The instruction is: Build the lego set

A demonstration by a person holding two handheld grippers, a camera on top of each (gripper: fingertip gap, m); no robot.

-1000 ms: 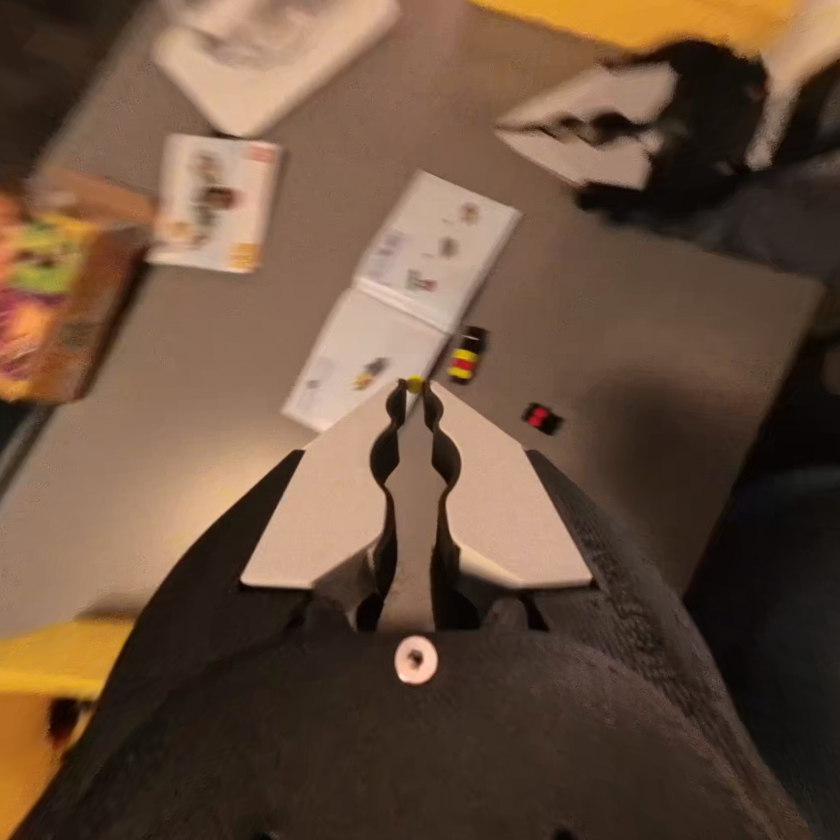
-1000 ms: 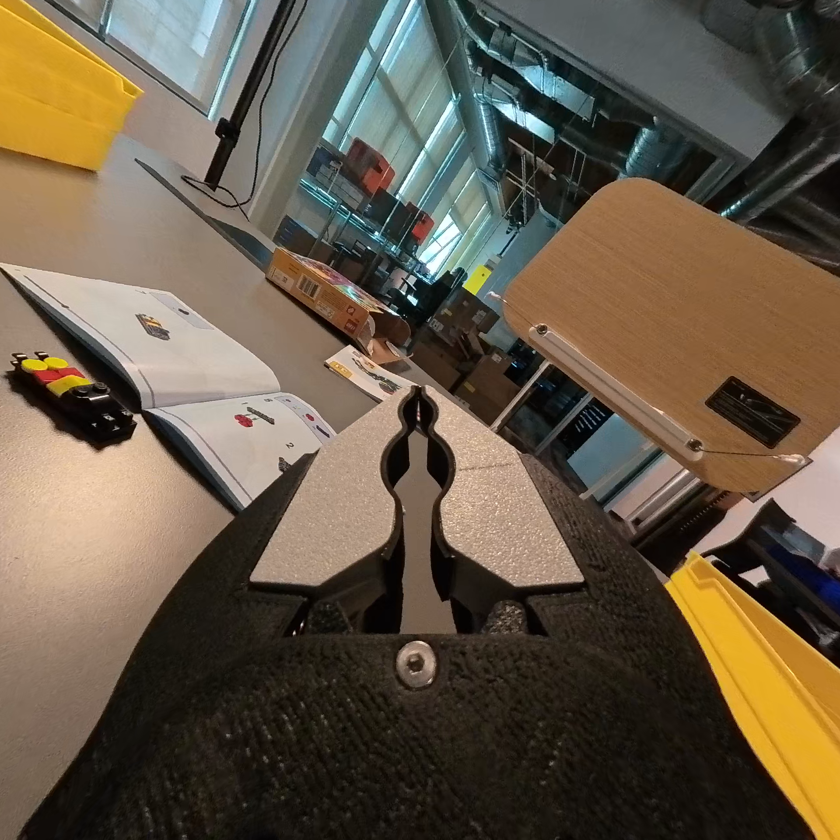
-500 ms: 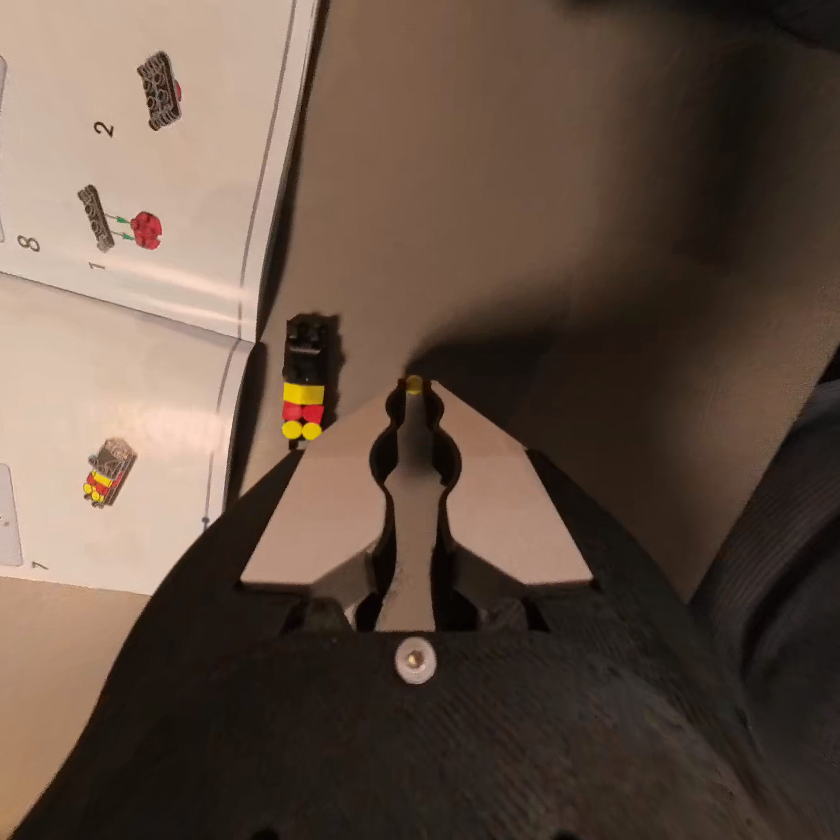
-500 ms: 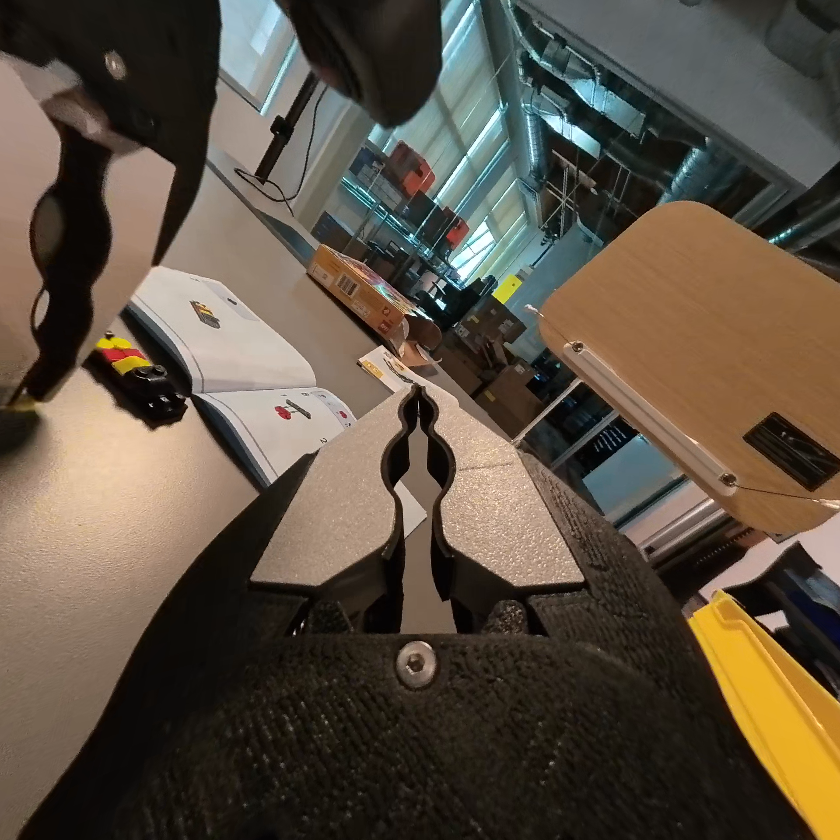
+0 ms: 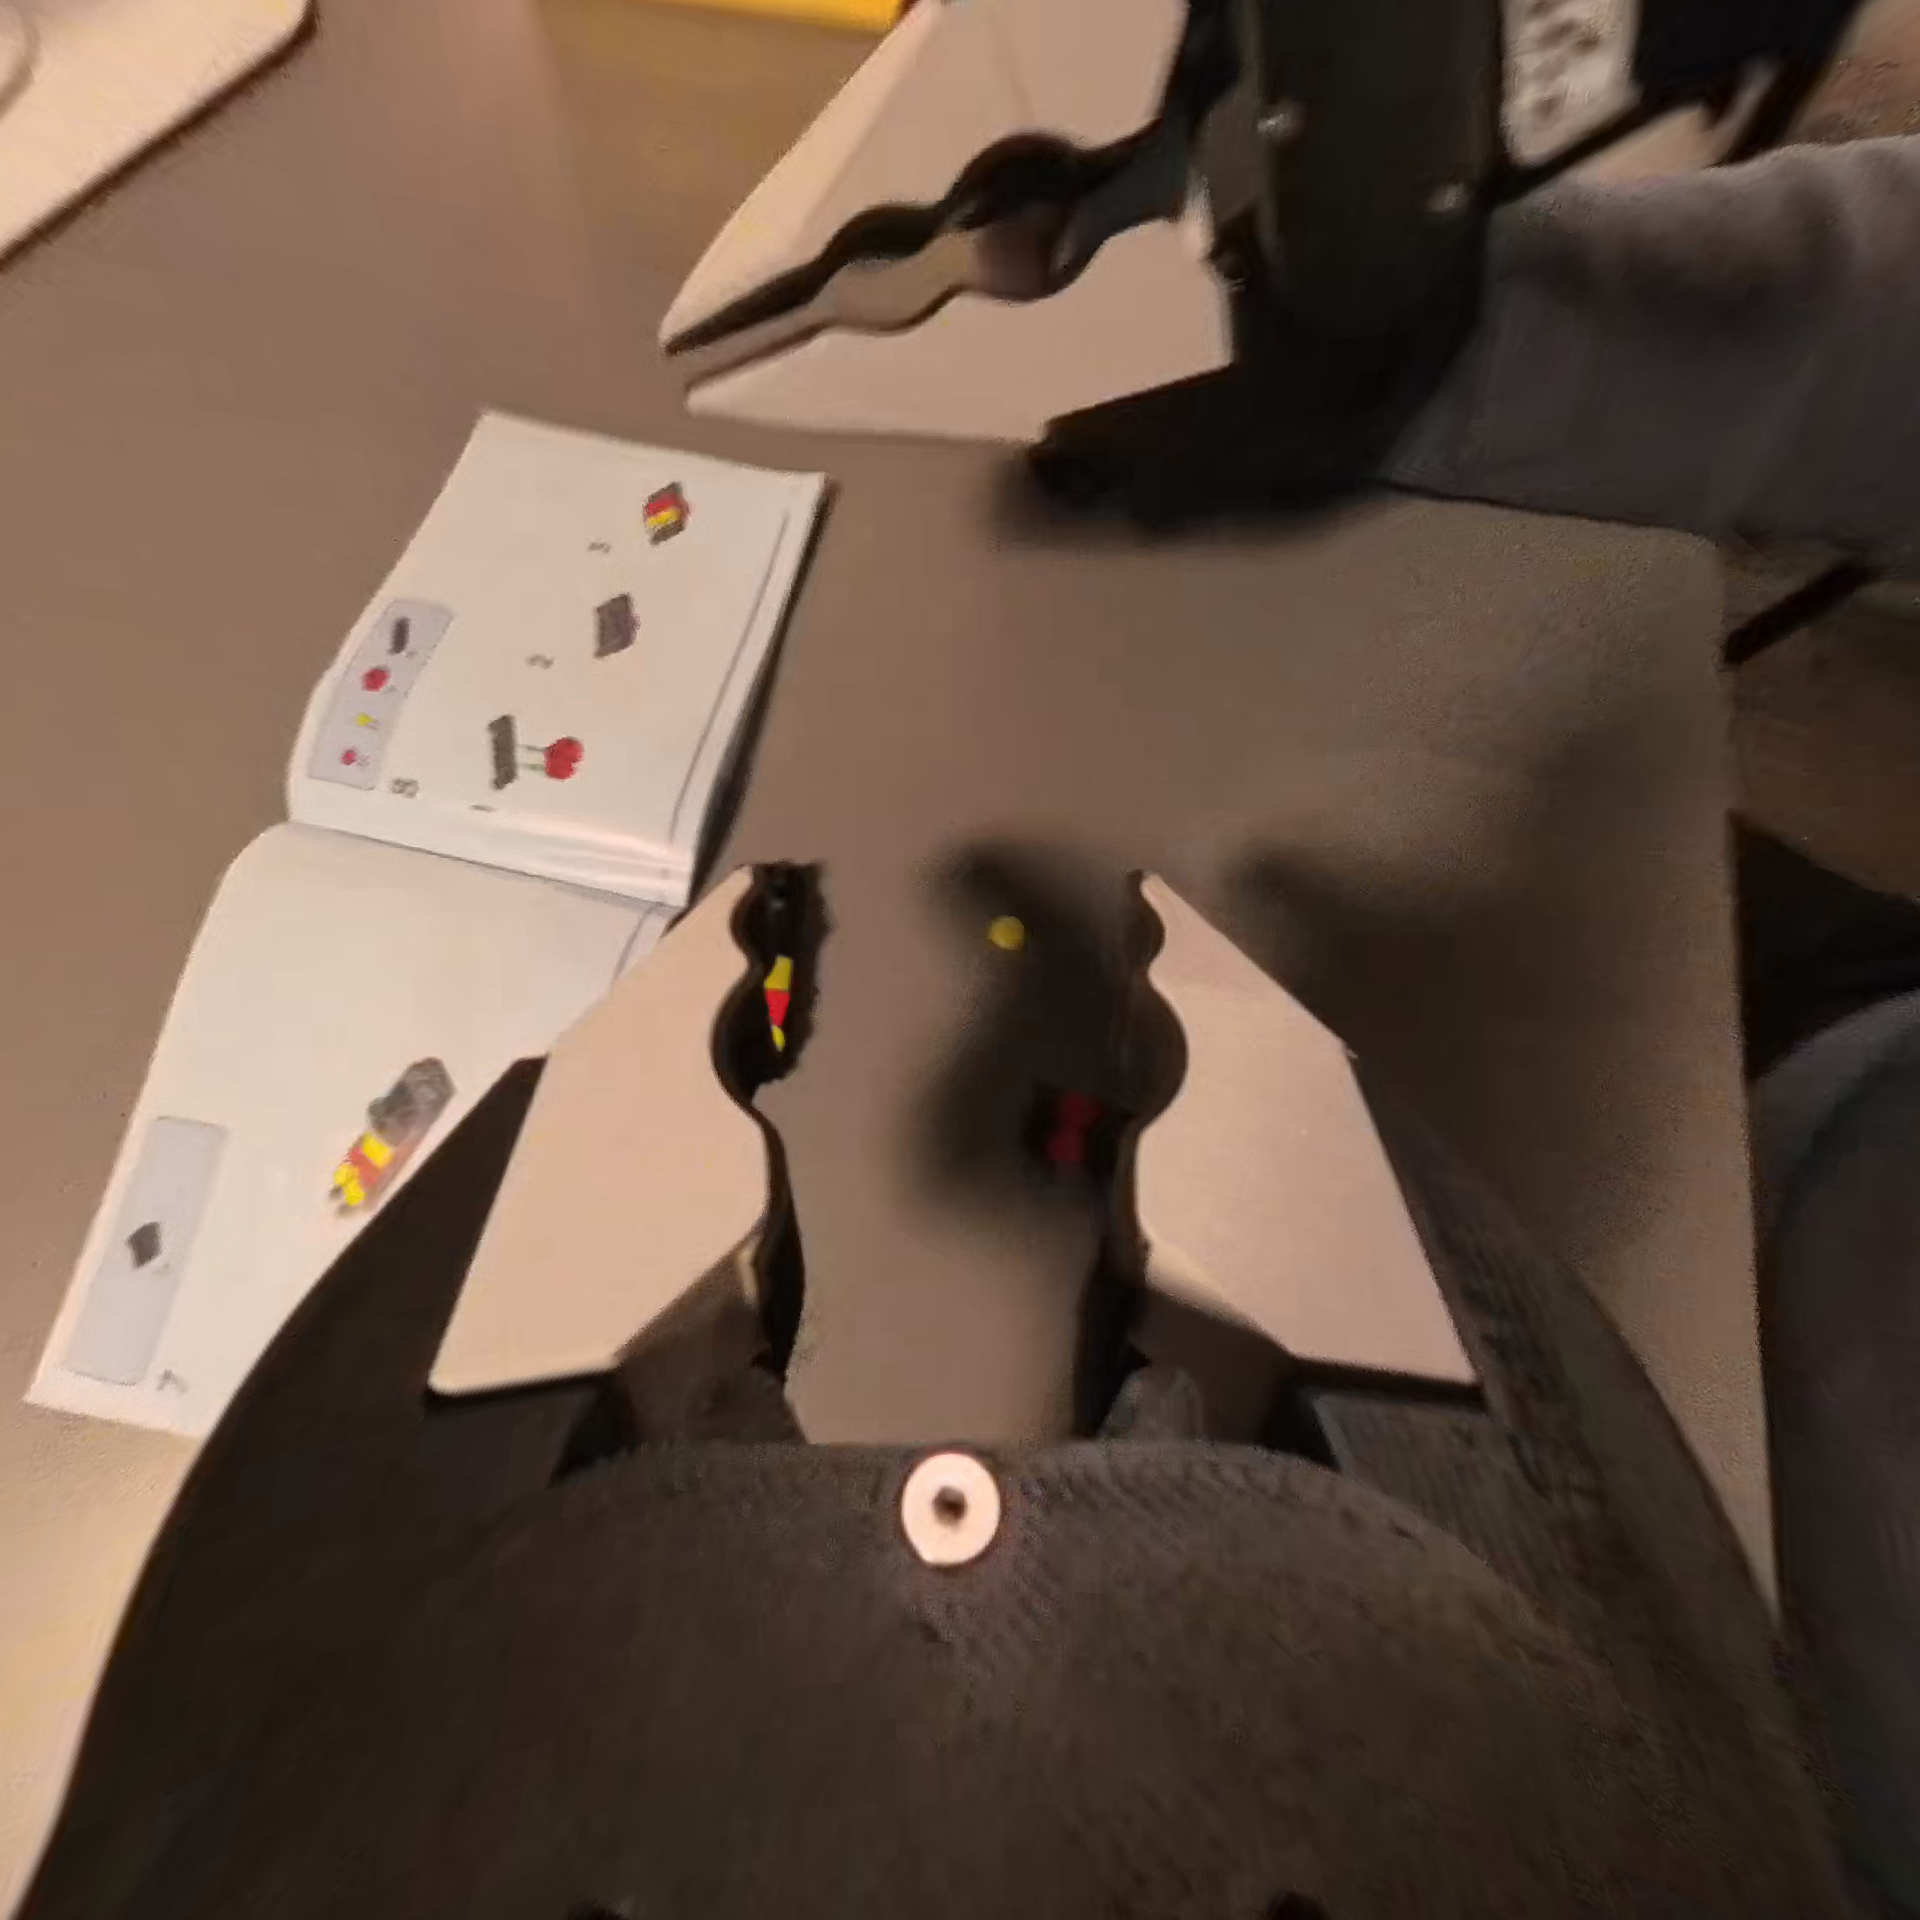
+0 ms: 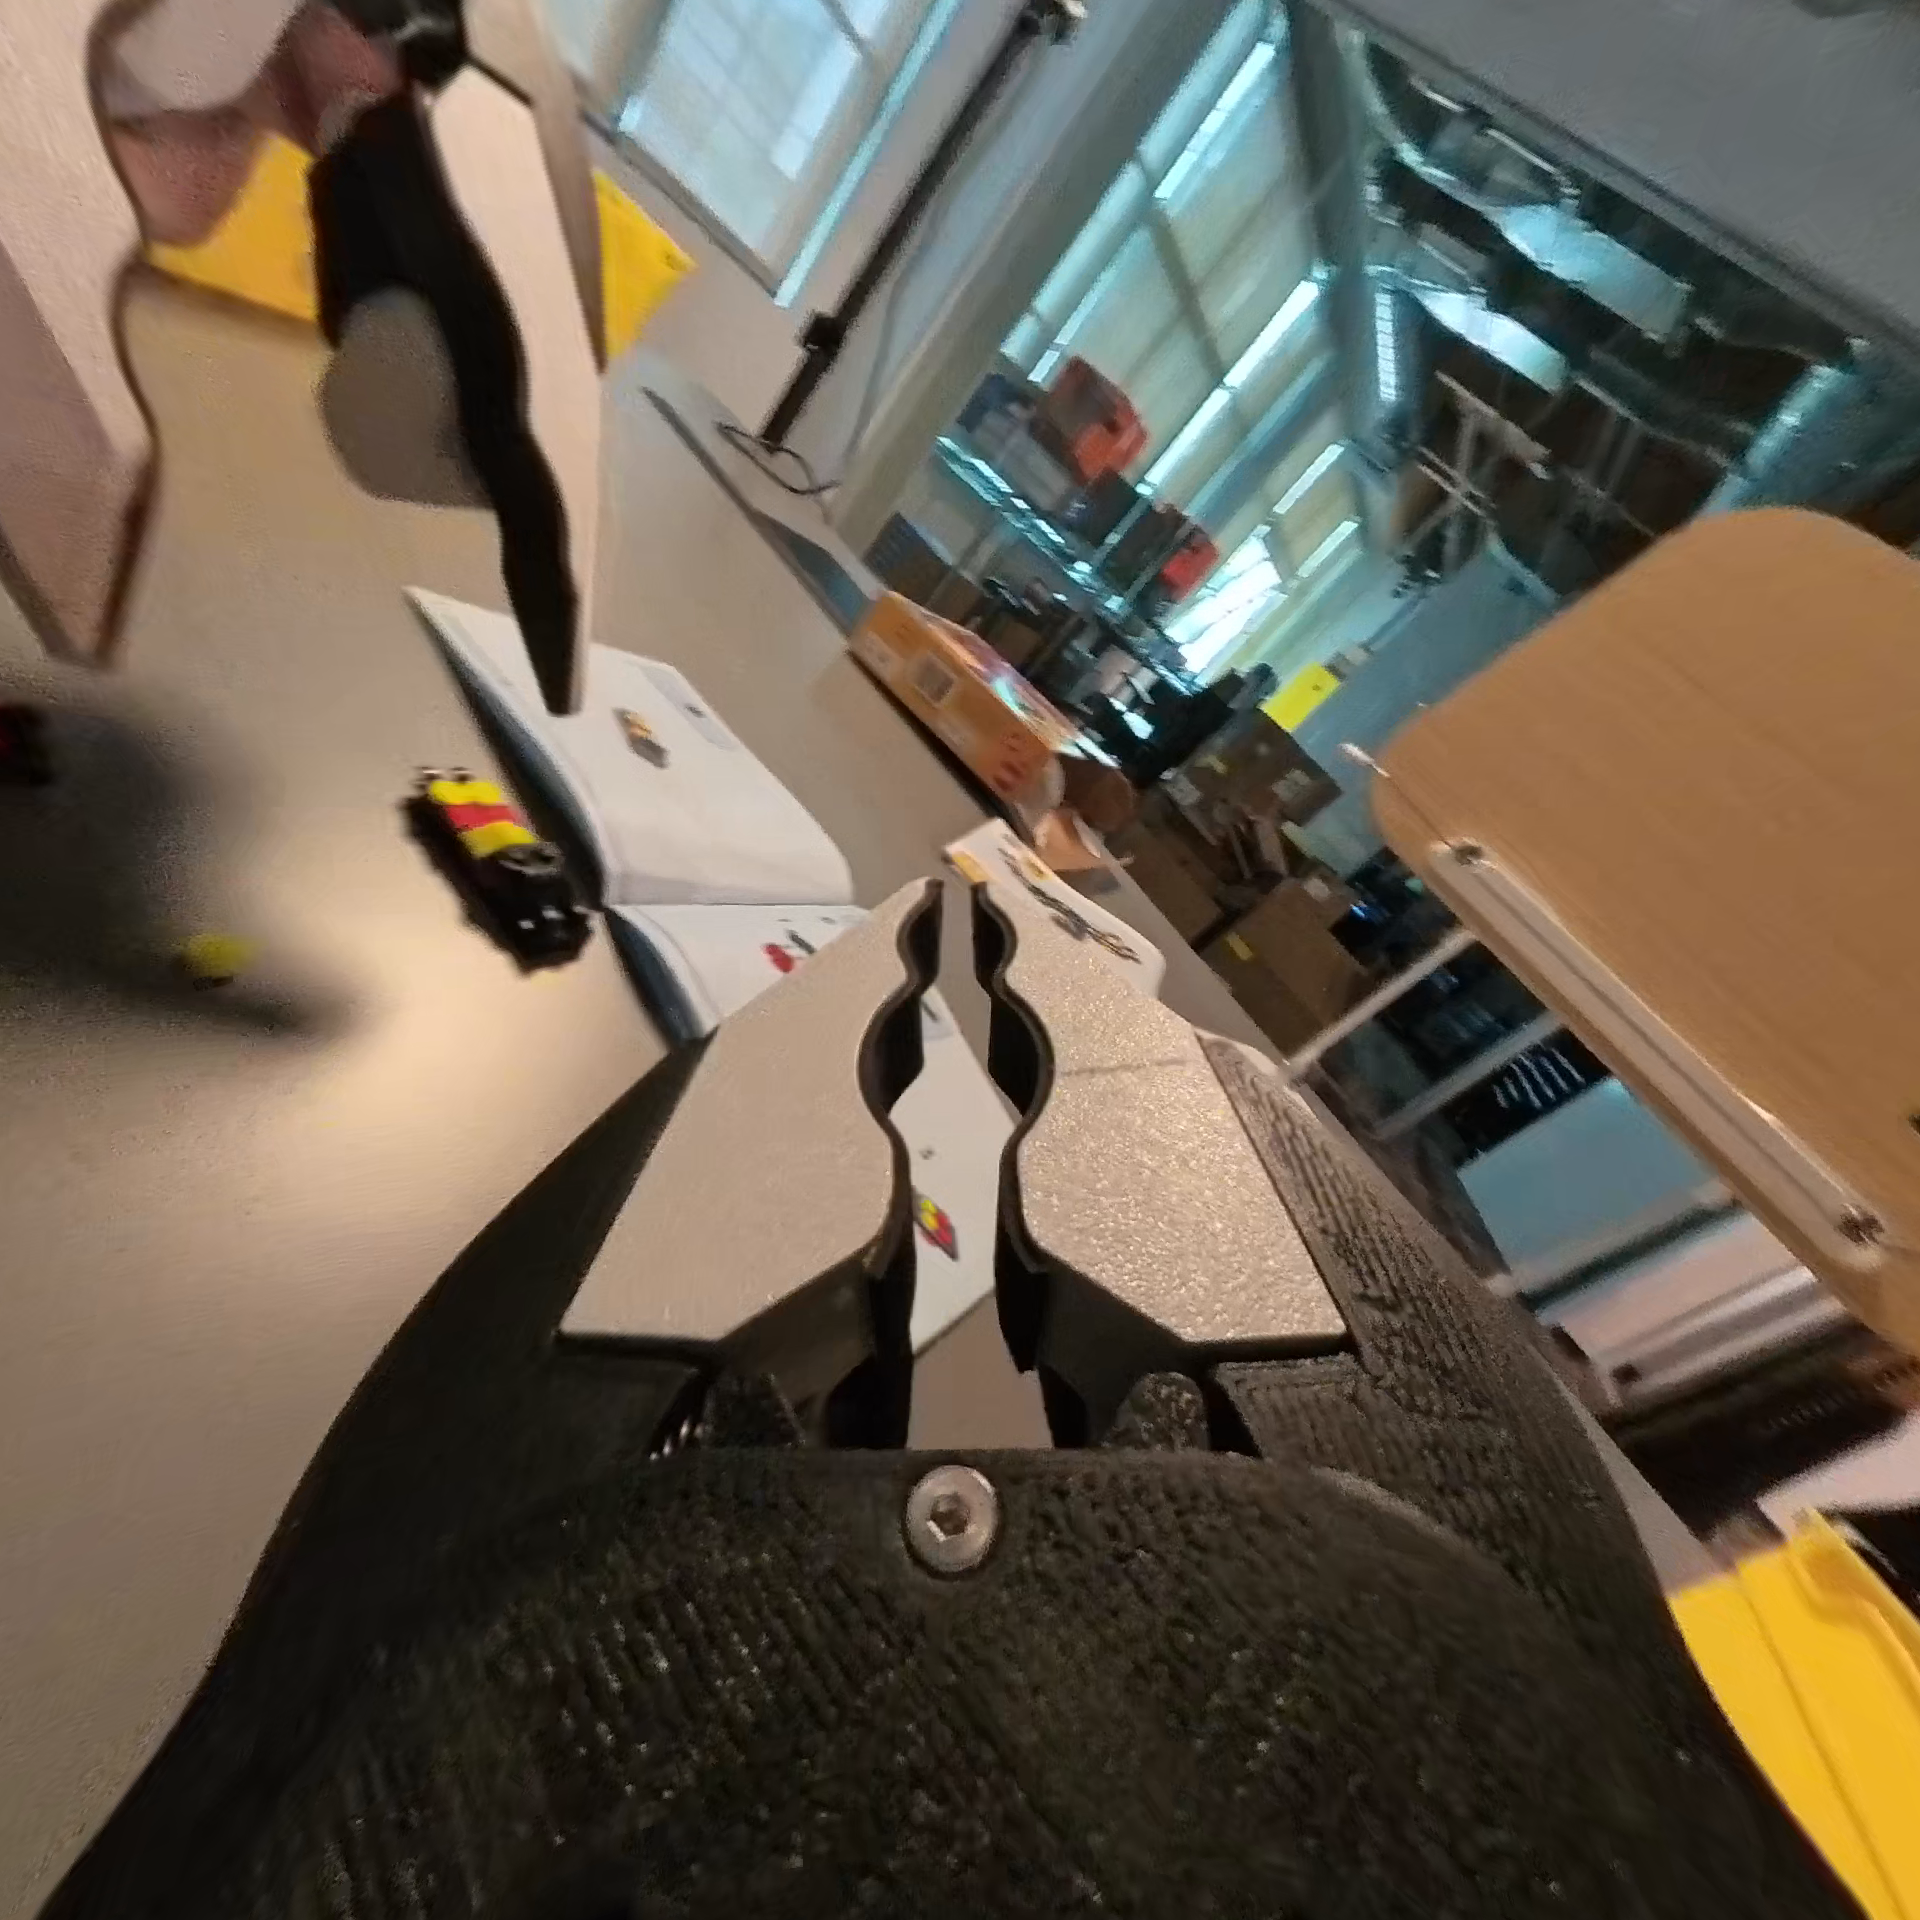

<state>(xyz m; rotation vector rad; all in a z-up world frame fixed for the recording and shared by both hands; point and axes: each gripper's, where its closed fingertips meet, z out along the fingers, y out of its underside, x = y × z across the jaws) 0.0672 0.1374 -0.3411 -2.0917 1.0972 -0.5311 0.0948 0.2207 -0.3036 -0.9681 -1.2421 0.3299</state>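
My left gripper (image 5: 945, 883) is open wide above the grey table (image 5: 1299, 675). A small yellow round piece (image 5: 1005, 933) lies on the table between its fingers, touching neither. It also shows in the right wrist view (image 6: 213, 954). A black, red and yellow lego assembly (image 5: 777, 997) lies by the open manual (image 5: 551, 644), partly hidden behind my left finger. It also shows in the right wrist view (image 6: 488, 842). A small black and red piece (image 5: 1070, 1127) lies by the other finger. My right gripper (image 6: 956, 888) holds nothing and its tips stand slightly apart. It hovers beyond the manual (image 5: 681, 358).
A yellow bin (image 6: 1849, 1714) is at the right and another (image 6: 239, 239) at the far side. A lego box (image 6: 956, 691) and a second booklet (image 6: 1049, 904) lie farther along the table. A wooden chair back (image 6: 1683, 831) stands beside it. A white tray (image 5: 104, 83) is at the far left. Tip to tip, the grippers are about 10 cm apart.
My left gripper was shut on the small yellow piece; it has opened wide and the piece now lies on the table. My right gripper's tips have parted slightly and it has swung toward the manual.
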